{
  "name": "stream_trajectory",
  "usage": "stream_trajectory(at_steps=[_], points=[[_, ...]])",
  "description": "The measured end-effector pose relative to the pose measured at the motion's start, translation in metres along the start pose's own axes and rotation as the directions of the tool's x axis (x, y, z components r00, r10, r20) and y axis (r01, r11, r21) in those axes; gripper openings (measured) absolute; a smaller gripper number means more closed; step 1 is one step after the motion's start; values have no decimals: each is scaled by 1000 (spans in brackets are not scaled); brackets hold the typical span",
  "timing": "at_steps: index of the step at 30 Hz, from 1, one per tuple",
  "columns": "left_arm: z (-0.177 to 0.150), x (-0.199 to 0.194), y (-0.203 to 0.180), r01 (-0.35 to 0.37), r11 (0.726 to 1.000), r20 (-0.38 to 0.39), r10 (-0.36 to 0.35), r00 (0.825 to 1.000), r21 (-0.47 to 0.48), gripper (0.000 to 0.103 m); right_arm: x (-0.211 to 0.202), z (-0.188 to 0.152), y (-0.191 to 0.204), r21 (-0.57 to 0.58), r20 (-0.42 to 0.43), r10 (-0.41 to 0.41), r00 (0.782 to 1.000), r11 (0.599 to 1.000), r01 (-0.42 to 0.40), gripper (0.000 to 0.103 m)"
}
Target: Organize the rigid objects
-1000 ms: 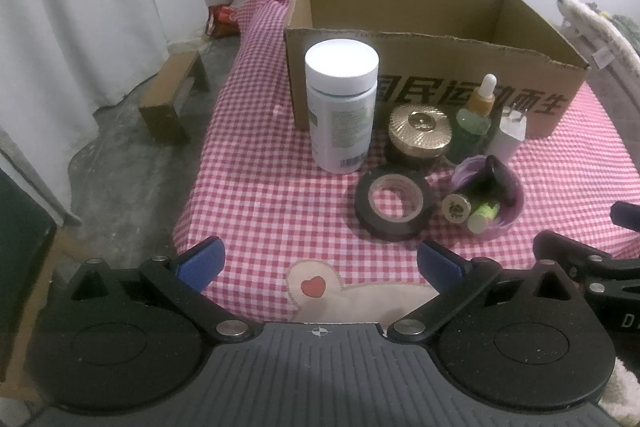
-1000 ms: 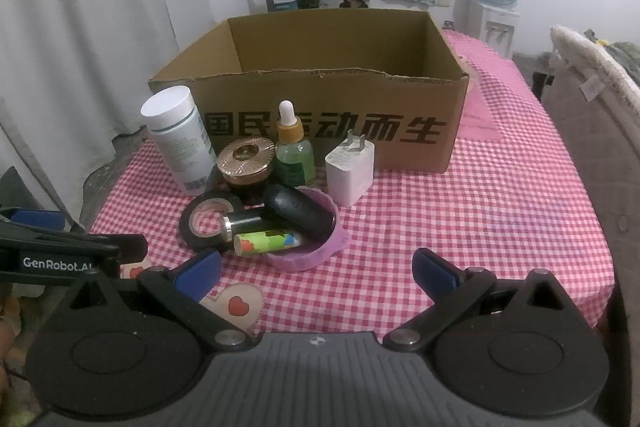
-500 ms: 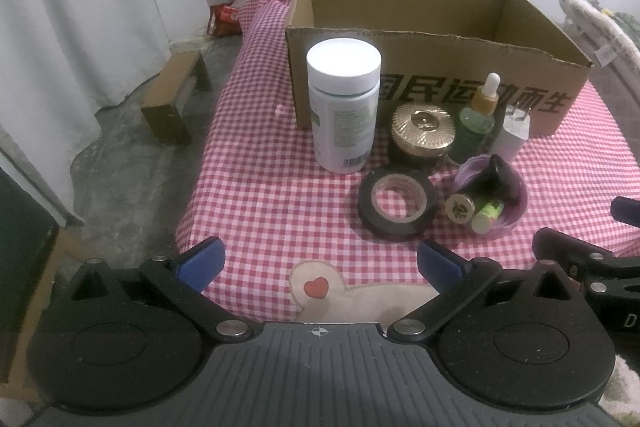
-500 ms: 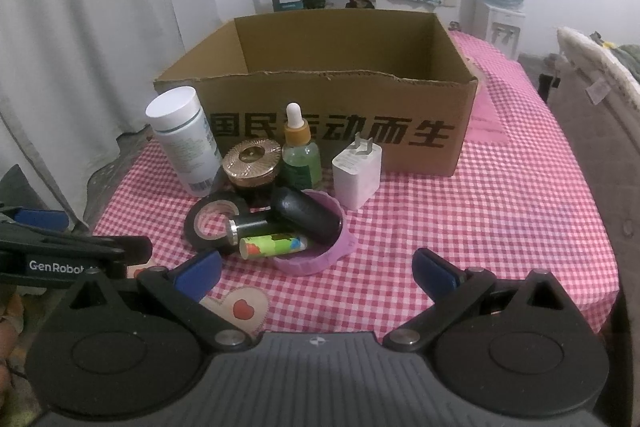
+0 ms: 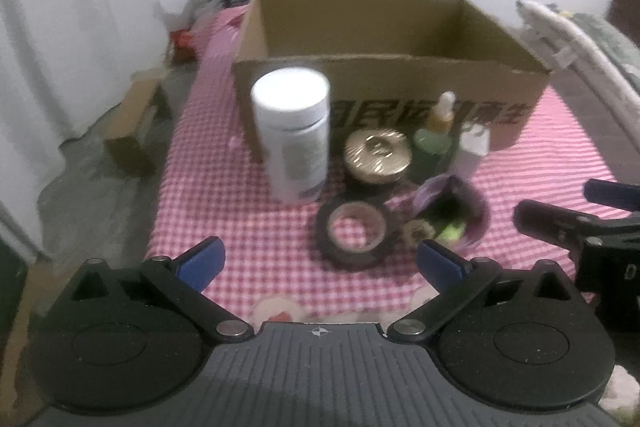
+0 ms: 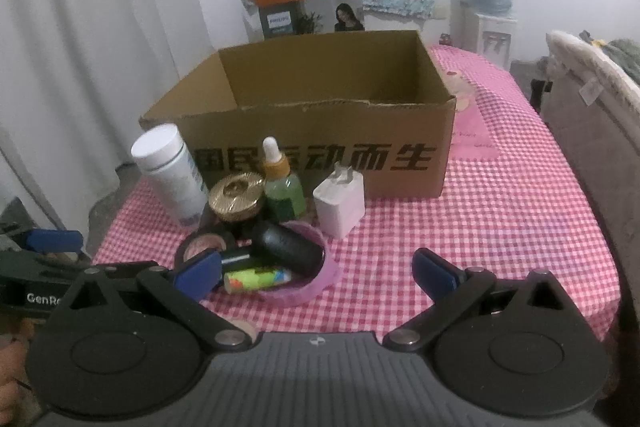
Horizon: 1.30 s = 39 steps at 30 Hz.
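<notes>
Cardboard box (image 6: 312, 131), open-topped and brown with black print, standing mid-table (image 6: 500, 223). Crowded against its front: white bottle (image 6: 170, 171), gold-lidded jar (image 6: 236, 197), green dropper bottle (image 6: 280, 187), white charger (image 6: 340, 203), tape roll (image 5: 354, 229), purple bowl (image 6: 316, 277). Left gripper (image 5: 320, 263) and right gripper (image 6: 316, 269) level at near edge, both spread wide, empty. Left view blurred; sharp in right.

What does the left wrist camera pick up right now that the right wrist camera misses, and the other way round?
Only the left wrist view shows the small wooden stool on the floor and the full ring of the black tape roll. Only the right wrist view shows the green tube clearly and the charger sharply. Both show the cardboard box, white bottle, gold-lidded jar, dropper bottle and purple bowl.
</notes>
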State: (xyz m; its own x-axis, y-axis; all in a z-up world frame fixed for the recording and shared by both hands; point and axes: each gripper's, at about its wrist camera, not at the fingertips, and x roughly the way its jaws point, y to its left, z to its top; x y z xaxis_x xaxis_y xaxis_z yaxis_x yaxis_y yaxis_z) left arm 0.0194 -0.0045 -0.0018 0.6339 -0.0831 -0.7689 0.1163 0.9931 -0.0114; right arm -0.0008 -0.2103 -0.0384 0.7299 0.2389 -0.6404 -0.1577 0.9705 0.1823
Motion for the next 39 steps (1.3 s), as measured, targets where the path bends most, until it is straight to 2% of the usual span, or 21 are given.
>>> stream_trajectory(at_steps=[5,9,11,13,16,18,19,21,25,27,32,39], points=[[5,-2,-7,51,997,56,-55,997,58,103,-4,6,-10,22,59,32,998,999,-33,103],[10,-4,-19,116,984,81,-128,988,132,101,-5,12,-18,21,91,65,994,998,-67,102],[11,-5,-28,138,974,90,-155,984,178,99,-4,17,-23,19,97,89,991,996,-91,98],[13,-5,-38,157,963,89,-180,980,219,96,-2,21,-27,21,94,111,989,993,-114,87],[13,-1,-51,192,944,71,-218,973,269,88,6,26,-34,24,73,164,984,986,-166,70],[12,2,-58,215,932,51,-239,970,292,75,14,29,-37,23,57,212,976,977,-214,66],[12,5,-62,225,926,36,-247,968,302,73,18,30,-38,23,47,235,971,971,-236,62],[10,9,-67,240,920,13,-256,966,310,59,29,31,-38,26,23,276,961,961,-277,55],[10,17,-73,265,914,-33,-268,963,306,46,52,28,-43,73,-30,344,938,937,-341,37],[11,22,-74,279,913,-55,-275,960,299,38,60,25,-46,96,-47,372,927,925,-367,32],[12,35,-77,304,911,-114,-283,952,280,29,75,19,-55,146,-76,392,917,914,-379,30],[15,47,-76,291,920,-137,-262,955,262,26,80,11,-66,206,-105,404,909,903,-377,29]])
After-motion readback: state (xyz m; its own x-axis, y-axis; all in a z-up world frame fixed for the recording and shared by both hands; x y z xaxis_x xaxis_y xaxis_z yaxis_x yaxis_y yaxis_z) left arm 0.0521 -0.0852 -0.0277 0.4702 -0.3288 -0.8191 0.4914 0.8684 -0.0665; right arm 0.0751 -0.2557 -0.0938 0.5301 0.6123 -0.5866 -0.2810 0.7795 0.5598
